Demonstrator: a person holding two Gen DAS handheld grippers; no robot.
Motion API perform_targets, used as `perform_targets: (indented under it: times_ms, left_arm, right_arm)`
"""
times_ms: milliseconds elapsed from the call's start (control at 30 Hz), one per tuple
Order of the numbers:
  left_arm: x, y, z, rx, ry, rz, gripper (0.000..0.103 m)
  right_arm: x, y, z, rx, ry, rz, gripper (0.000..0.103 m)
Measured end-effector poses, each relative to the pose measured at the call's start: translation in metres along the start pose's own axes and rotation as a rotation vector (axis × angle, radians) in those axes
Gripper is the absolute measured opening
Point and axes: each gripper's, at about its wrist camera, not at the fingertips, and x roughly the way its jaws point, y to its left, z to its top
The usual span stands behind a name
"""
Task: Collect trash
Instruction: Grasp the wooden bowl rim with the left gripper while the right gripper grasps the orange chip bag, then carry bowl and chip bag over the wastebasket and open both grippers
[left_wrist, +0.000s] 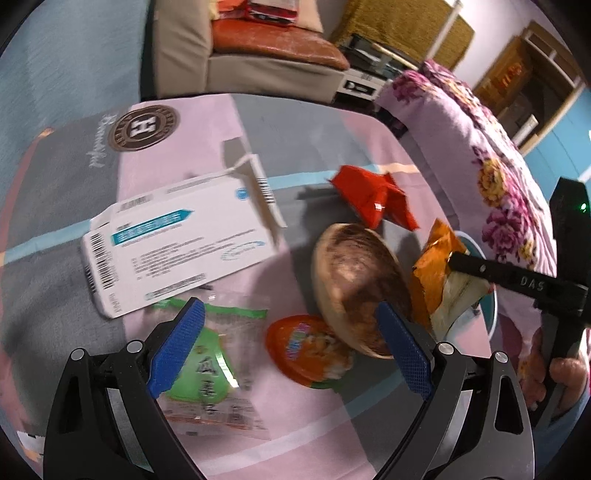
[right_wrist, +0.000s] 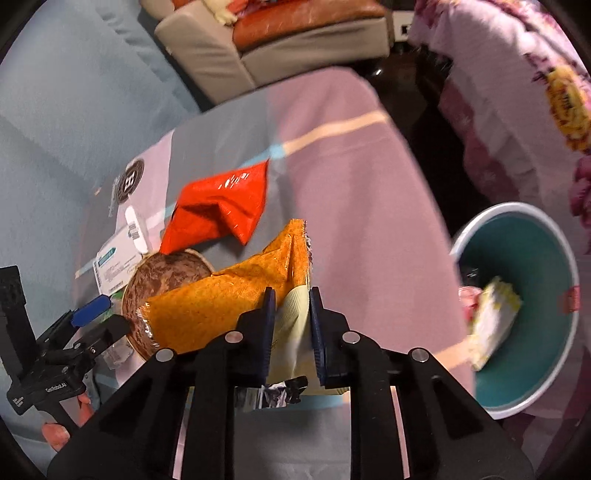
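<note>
Our right claw (right_wrist: 291, 325) is clamped on the crinkly orange foil snack bag (right_wrist: 229, 295) beside the wooden bowl (right_wrist: 166, 273) on the desk (right_wrist: 351, 184) (light, limp, slippery); pinch its pale end. The left claw (left_wrist: 291, 343) gapes empty.

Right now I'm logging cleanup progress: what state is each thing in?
Right hand-held gripper: shut on the orange snack bag.
Left hand-held gripper: open, empty, above the table.
Orange snack bag: crumpled, pinched at its pale end.
Red wrapper: crumpled, on the table.
White carton: end flaps open, lying flat.
Wooden bowl: tilted.
Bin: holds some trash already.
</note>
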Motion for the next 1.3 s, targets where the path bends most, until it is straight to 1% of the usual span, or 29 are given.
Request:
perform_targets:
  times_ms: [100, 167, 300, 333, 400, 467, 500, 533, 633, 700, 800, 900, 1033, 1100, 1167, 1300]
  left_arm:
    - [0.006, -0.014, 0.004, 0.047, 0.013, 0.003, 0.094]
    - [0.013, -0.021, 0.008, 0.063, 0.025, 0.005, 0.091]
    - [0.033, -0.028, 0.013, 0.084, 0.086, 0.020, 0.068]
    - [0.037, -0.029, 0.013, 0.087, 0.101, 0.027, 0.060]
    - [0.045, -0.031, 0.011, 0.087, 0.123, 0.044, 0.055]
    - [0.045, -0.032, 0.009, 0.082, 0.113, 0.076, 0.040]
    - [0.044, -0.033, 0.008, 0.078, 0.111, 0.078, 0.027]
    - [0.043, -0.034, 0.007, 0.070, 0.107, 0.082, 0.021]
    - [0.032, -0.042, 0.004, 0.087, 0.065, 0.125, 0.013]
    - [0.021, -0.051, 0.001, 0.102, 0.030, 0.139, 0.010]
    - [0.004, -0.065, -0.002, 0.135, -0.015, 0.162, 0.010]
    - [-0.009, -0.078, -0.005, 0.157, -0.032, 0.160, 0.010]
    - [-0.018, -0.093, -0.008, 0.168, -0.048, 0.152, 0.010]
    - [-0.022, -0.101, -0.010, 0.176, -0.054, 0.144, 0.010]
    - [-0.024, -0.113, -0.011, 0.187, -0.055, 0.132, 0.010]
    - [-0.025, -0.142, -0.012, 0.226, -0.053, 0.109, 0.010]
  right_arm:
    - [-0.011, -0.008, -0.001, 0.010, -0.017, 0.005, 0.017]
    - [-0.017, -0.014, -0.003, 0.021, -0.027, 0.012, 0.017]
    - [-0.028, -0.024, -0.005, 0.033, -0.044, 0.022, 0.017]
    - [-0.030, -0.025, -0.005, 0.033, -0.050, 0.019, 0.017]
    - [-0.035, -0.028, -0.008, 0.040, -0.062, 0.013, 0.017]
    - [-0.038, -0.033, -0.010, 0.054, -0.067, 0.015, 0.017]
    - [-0.040, -0.036, -0.012, 0.059, -0.072, 0.014, 0.017]
    - [-0.041, -0.038, -0.013, 0.061, -0.075, 0.013, 0.017]
    - [-0.048, -0.044, -0.022, 0.067, -0.086, 0.010, 0.017]
    - [-0.052, -0.049, -0.026, 0.079, -0.094, 0.012, 0.017]
    - [-0.062, -0.059, -0.035, 0.104, -0.111, 0.019, 0.017]
    - [-0.075, -0.069, -0.043, 0.124, -0.136, 0.023, 0.017]
    - [-0.090, -0.080, -0.051, 0.142, -0.166, 0.021, 0.017]
    - [-0.100, -0.087, -0.056, 0.148, -0.191, 0.006, 0.017]
    - [-0.108, -0.094, -0.060, 0.155, -0.213, -0.005, 0.017]
    - [-0.131, -0.118, -0.065, 0.196, -0.270, -0.013, 0.017]
